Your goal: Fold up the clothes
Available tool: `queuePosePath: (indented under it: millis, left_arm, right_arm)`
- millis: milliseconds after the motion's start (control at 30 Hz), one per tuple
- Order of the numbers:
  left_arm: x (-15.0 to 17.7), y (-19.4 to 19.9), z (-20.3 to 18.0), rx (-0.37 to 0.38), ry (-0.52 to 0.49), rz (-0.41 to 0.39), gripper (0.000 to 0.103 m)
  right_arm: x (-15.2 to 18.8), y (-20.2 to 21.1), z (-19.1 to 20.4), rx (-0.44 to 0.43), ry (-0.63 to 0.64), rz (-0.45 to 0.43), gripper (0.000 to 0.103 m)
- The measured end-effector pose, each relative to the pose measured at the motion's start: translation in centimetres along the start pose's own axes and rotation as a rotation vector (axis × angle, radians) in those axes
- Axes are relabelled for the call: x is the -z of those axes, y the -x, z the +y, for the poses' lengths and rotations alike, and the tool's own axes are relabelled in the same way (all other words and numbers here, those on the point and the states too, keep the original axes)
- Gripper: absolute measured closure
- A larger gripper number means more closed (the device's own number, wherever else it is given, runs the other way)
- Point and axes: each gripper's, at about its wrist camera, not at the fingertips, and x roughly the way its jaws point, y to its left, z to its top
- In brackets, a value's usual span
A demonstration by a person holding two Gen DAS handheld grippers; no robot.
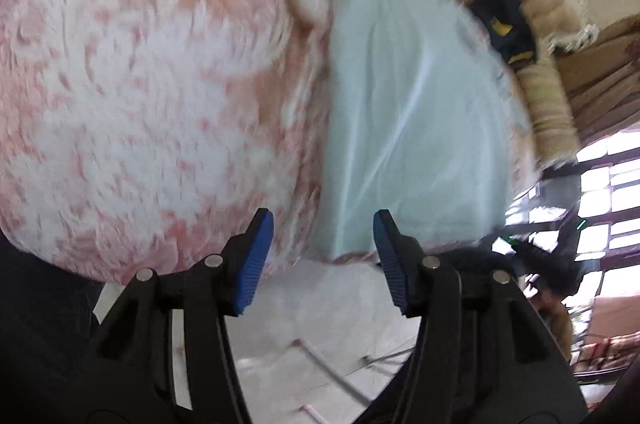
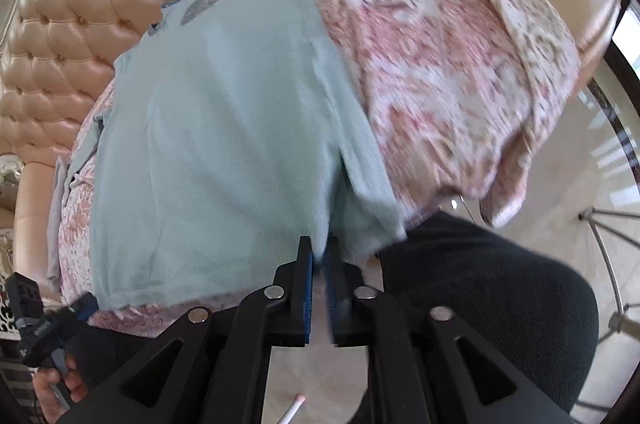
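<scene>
- We are pinching the shirt's near hem in our right gripper, jaws closed.
- Our left gripper is hovering wide open, empty, over that hem; the shirt is stretching away lengthwise.

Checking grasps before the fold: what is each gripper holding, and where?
The right tongs pinch the light blue shirt at its near bottom edge. The left tongs hold nothing.
</scene>
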Motion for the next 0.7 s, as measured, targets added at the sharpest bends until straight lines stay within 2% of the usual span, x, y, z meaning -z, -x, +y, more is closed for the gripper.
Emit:
queuePosePath:
  millis: [100,200,233,300,333,367,400,467,567,633,700]
  left_arm:
    - [-2.6,0.6,-0.2,0.004,0.001,-0.033,0.046]
    - [-4.4,1.0,-0.3,0.003,0.021,-0.048,0.046]
    - [-4.6,1.3,-0.3,0.009,0.032,-0.053,0.046]
    - [-5.1,1.8,-0.2,0.022,0.054,-0.063,0.046]
    - [-5.3,2.1,-0.1,0.029,0.064,-0.068,0.046]
    - [-5.5,2.4,-0.1,0.035,0.075,-0.072,0.046]
    - [-5.7,2.6,-0.1,0.042,0.086,-0.077,0.046]
    - [-6.1,3.2,-0.2,0.04,0.099,-0.095,0.046]
    - [-7.0,4.3,-0.4,0.041,0.102,-0.119,0.046]
    - [-8.0,4.5,-0.3,0.024,0.106,-0.129,0.046]
    - [-9.1,4.6,-0.1,0.001,0.111,-0.137,0.046]
  right_arm:
    - [1.0,3.3,0.5,-0.001,0.004,-0.037,0.093]
    - [0.5,8.3,4.1,-0.097,0.044,-0.097,0.093]
    - [0.3,10.5,6.2,-0.164,0.08,-0.137,0.093]
    - [-0.2,14.3,10.6,-0.378,0.136,-0.177,0.092]
    - [-0.2,16.1,12.4,-0.472,0.159,-0.192,0.088]
    - [-0.2,18.0,14.9,-0.552,0.185,-0.216,0.068]
    - [-0.1,19.7,17.3,-0.615,0.209,-0.24,0.037]
    - [0.8,21.2,22.6,-0.568,0.235,-0.282,0.011]
    - [2.2,23.1,29.3,-0.467,0.453,-0.291,0.011]
    - [3.7,23.8,32.3,-0.385,0.57,-0.284,0.011]
    - [5.0,24.5,34.9,-0.315,0.627,-0.212,0.011]
